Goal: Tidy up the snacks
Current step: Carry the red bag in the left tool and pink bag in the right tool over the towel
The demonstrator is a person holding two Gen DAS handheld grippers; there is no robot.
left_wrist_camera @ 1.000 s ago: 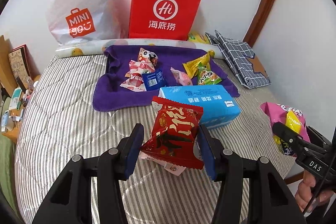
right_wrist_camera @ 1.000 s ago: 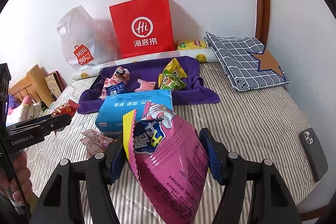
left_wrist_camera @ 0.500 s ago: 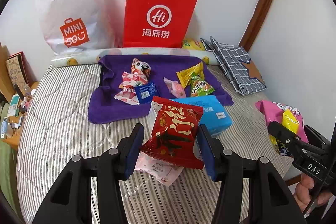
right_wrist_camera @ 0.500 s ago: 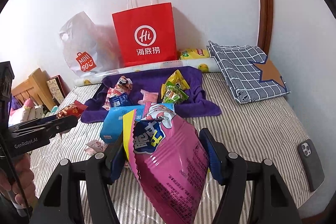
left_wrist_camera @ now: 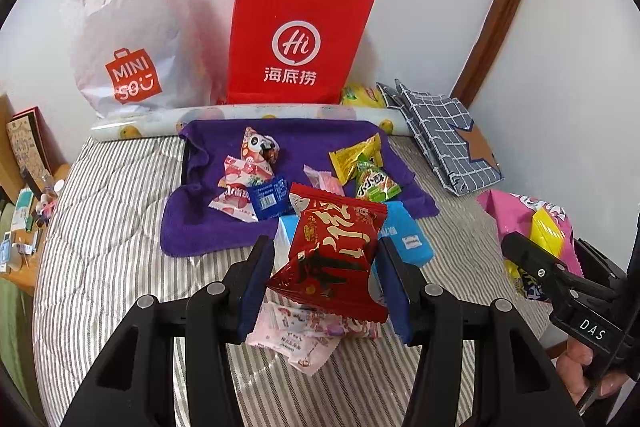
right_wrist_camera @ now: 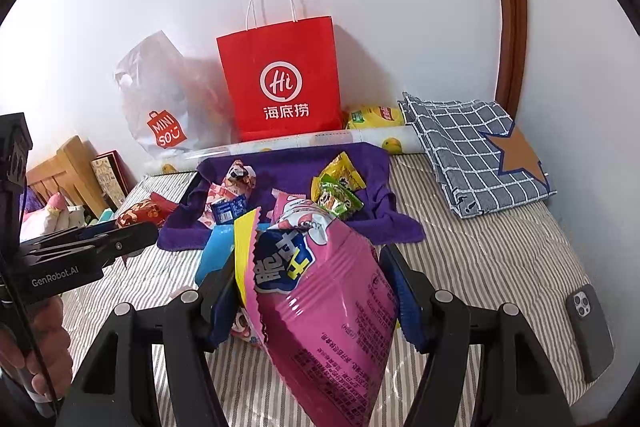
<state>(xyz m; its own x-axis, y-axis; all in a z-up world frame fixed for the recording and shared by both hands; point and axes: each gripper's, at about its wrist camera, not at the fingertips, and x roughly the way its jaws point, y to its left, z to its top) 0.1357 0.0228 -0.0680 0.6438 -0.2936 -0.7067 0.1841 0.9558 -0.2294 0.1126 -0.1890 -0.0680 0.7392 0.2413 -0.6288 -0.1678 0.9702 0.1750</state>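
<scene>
Left wrist view, nearest first: the left gripper (left_wrist_camera: 326,279) is clenched on a red snack packet (left_wrist_camera: 334,251), which stands between the blue pads with its long axis running up and away from the camera, its crimped top edge pointing toward the far wall. Under it, on the striped mattress (left_wrist_camera: 112,227), lies a pale pink wrapper (left_wrist_camera: 296,339). Just past the packet a blue tissue pack (left_wrist_camera: 404,239) shows on either side of it. Off to the right, the right gripper (right_wrist_camera: 316,291) grasps a pink chip bag (right_wrist_camera: 320,299); in the right wrist view this bag sits upright but tilted, its long axis slanting from lower right near the camera to a yellow-edged torn top pointing up and left.

Beyond both grippers a purple towel (left_wrist_camera: 212,227) is spread on the mattress, carrying small snacks: a blue sachet (left_wrist_camera: 269,201), pink-and-white packets (left_wrist_camera: 240,187), a yellow packet (left_wrist_camera: 356,155) and a green packet (left_wrist_camera: 378,185). Right of the right gripper a phone (right_wrist_camera: 588,331) lies near the mattress edge, and further off a folded checked cloth (right_wrist_camera: 472,147). Against the far wall stand a red paper bag (left_wrist_camera: 298,43) and a white MINISO plastic bag (left_wrist_camera: 128,39).
</scene>
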